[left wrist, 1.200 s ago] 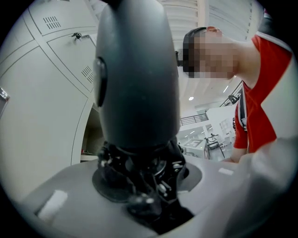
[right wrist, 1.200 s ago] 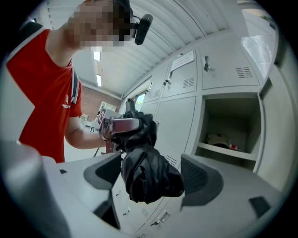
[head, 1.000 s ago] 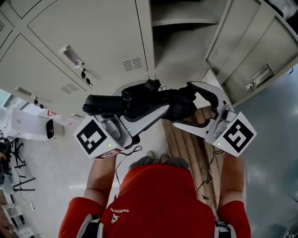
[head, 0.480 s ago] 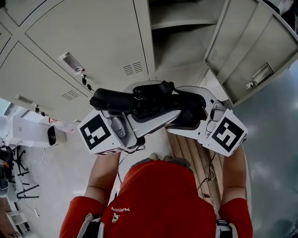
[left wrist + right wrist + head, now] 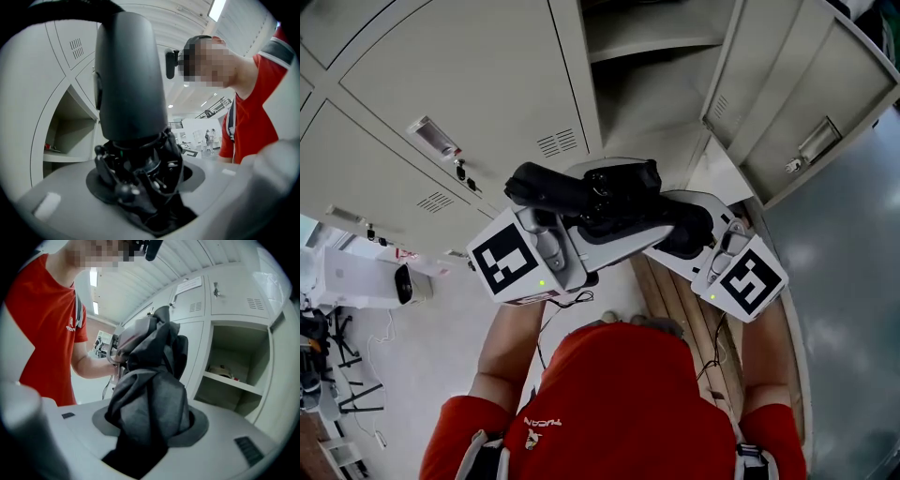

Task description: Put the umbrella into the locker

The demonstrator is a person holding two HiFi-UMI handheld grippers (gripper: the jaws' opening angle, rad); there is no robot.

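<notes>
- Head view shows a person in a red short-sleeved shirt (image 5: 619,403) reaching both bare forearms forward with bent elbows. Each hand carries a white two-jaw tool with a black-and-white marker cube.
- The left gripper (image 5: 619,211) angles in from the left and the right gripper (image 5: 680,225) from the right. Their jaws point towards each other and meet in front of the chest.
- A black folded umbrella (image 5: 572,192) hangs roughly level in the air between them, with its rounded handle (image 5: 534,183) to the left and its bunched fabric to the right.
- Left gripper view: the left gripper (image 5: 140,187) is clamped on the umbrella (image 5: 136,168) at the rib tips, and the handle (image 5: 131,79) sticks out beyond the jaws. These jaws have just been opening a little, with the umbrella between them.
- Right gripper view: the jaws of the right gripper (image 5: 150,427) have just been closing. The umbrella's dark fabric (image 5: 150,394) fills the gap and the pads press on it.
- The grey metal locker (image 5: 652,94) stands open just ahead, its door (image 5: 811,94) swung out to the right. The umbrella is outside the compartment, near its lower edge.
</notes>
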